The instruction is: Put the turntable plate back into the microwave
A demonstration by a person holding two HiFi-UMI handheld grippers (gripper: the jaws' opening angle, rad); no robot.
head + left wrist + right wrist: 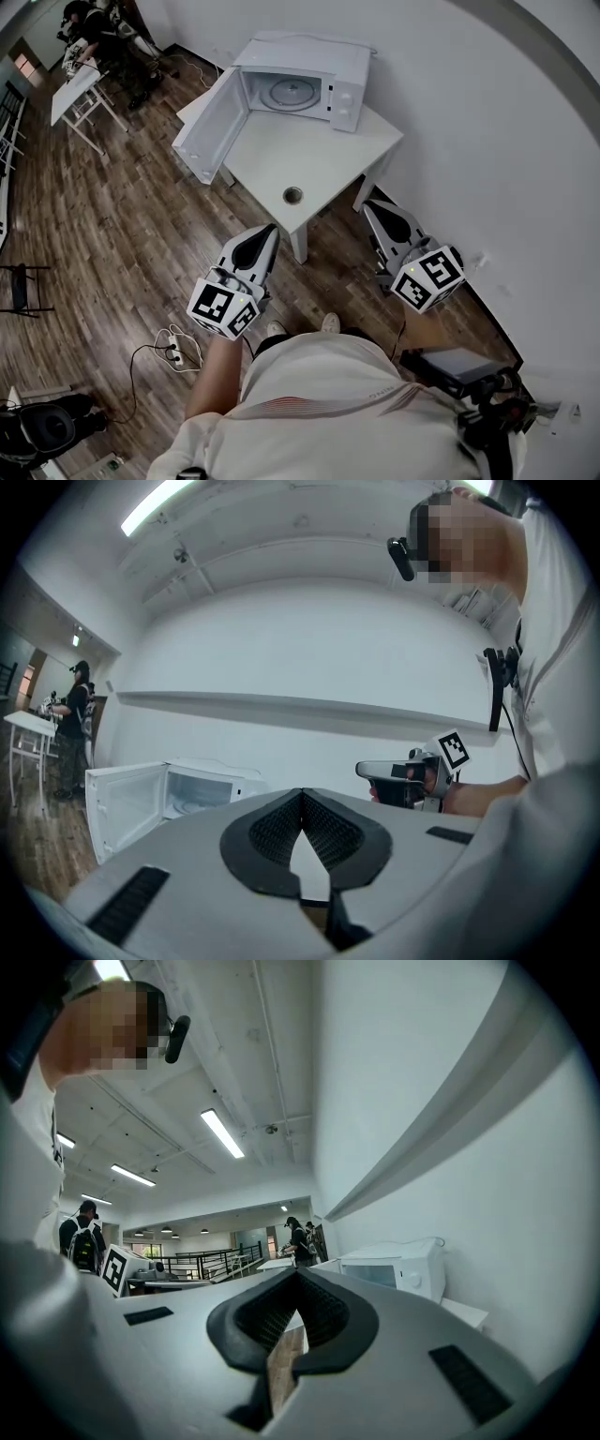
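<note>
The turntable plate [284, 94] is seen lying inside the microwave [305, 52], whose door [211, 127] is swung open. A small round thing [292, 195] is seen on the white bench [328, 155] in front of the microwave. The left tool [269, 231] and right tool [371, 205] are held well short of the microwave, each closed tip to tip with nothing gripped.

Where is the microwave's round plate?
In the head view, the turntable plate sits inside the open microwave, at the back of the white table.
</note>
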